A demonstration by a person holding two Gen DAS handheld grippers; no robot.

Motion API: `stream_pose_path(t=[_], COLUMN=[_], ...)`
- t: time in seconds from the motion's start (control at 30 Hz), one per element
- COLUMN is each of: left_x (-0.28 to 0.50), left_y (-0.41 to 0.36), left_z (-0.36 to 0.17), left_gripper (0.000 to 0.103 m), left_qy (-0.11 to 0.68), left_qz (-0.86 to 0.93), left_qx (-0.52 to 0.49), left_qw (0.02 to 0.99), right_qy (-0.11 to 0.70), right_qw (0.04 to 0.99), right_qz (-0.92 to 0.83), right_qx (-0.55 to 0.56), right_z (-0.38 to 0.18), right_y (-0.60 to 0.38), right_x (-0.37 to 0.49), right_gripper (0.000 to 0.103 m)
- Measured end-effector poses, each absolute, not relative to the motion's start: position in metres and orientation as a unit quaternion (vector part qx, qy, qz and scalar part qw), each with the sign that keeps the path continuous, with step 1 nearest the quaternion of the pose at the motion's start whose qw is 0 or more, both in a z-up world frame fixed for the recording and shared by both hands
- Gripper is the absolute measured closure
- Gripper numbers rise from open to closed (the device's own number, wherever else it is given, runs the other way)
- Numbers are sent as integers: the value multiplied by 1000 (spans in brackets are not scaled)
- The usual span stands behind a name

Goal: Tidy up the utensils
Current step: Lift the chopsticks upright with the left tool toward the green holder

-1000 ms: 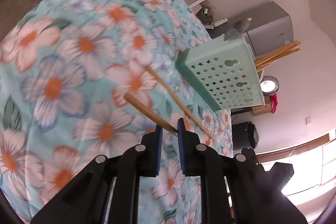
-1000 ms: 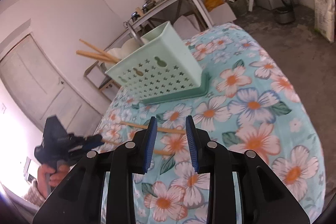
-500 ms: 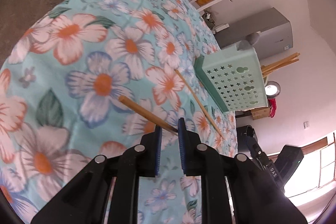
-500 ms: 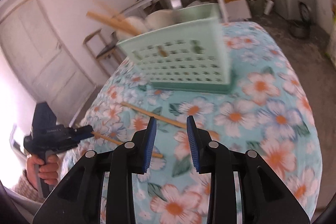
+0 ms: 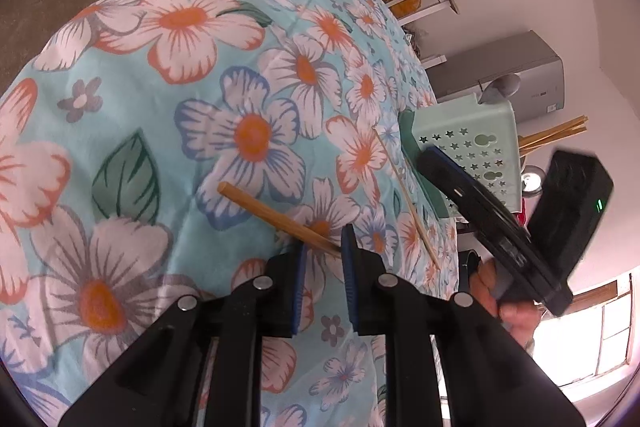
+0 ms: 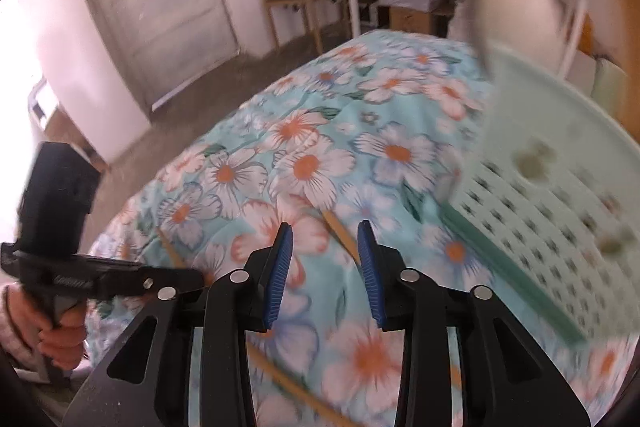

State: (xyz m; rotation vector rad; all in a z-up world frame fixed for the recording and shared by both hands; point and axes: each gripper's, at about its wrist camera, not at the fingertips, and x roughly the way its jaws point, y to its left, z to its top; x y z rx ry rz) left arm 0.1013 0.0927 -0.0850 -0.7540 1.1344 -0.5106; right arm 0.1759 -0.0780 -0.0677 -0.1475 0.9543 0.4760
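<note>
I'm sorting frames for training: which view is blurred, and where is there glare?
Right wrist view: motion-smeared, worst on the green utensil holder; the blue-padded jaws stay sharp; white blowout at the left edge. Left wrist view: sharp on the held chopstick; window overexposed lower right.

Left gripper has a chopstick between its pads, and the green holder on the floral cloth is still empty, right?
Not quite. The left gripper does hold a chopstick, but the green holder on the floral cloth is not empty: chopsticks already stick out of it, per the left wrist view.
</note>
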Motion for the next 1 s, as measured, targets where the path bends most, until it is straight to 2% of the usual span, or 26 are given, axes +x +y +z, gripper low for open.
stream_pose_path(t=[0.23, 0.5, 0.73, 1.0], left_x=[100, 97, 91, 84], left_y=[94, 96, 92, 76], left_z=[-88, -88, -63, 17], left_gripper=[86, 86, 87, 94], left_qy=[514, 507, 472, 372], left_qz=[-237, -240, -244, -278], left_qx=[-347, -345, -309, -221], left_qw=[747, 753, 789, 857], right_qy=[488, 467, 419, 301], right_qw=[842, 858, 892, 946], right_qz=[198, 188, 162, 116], right_qx=[-114, -106, -59, 36], right_z=[-105, -96, -51, 45], right_y=[-66, -69, -106, -185], right_x=[190, 184, 168, 110], right_gripper=[82, 96, 99, 99])
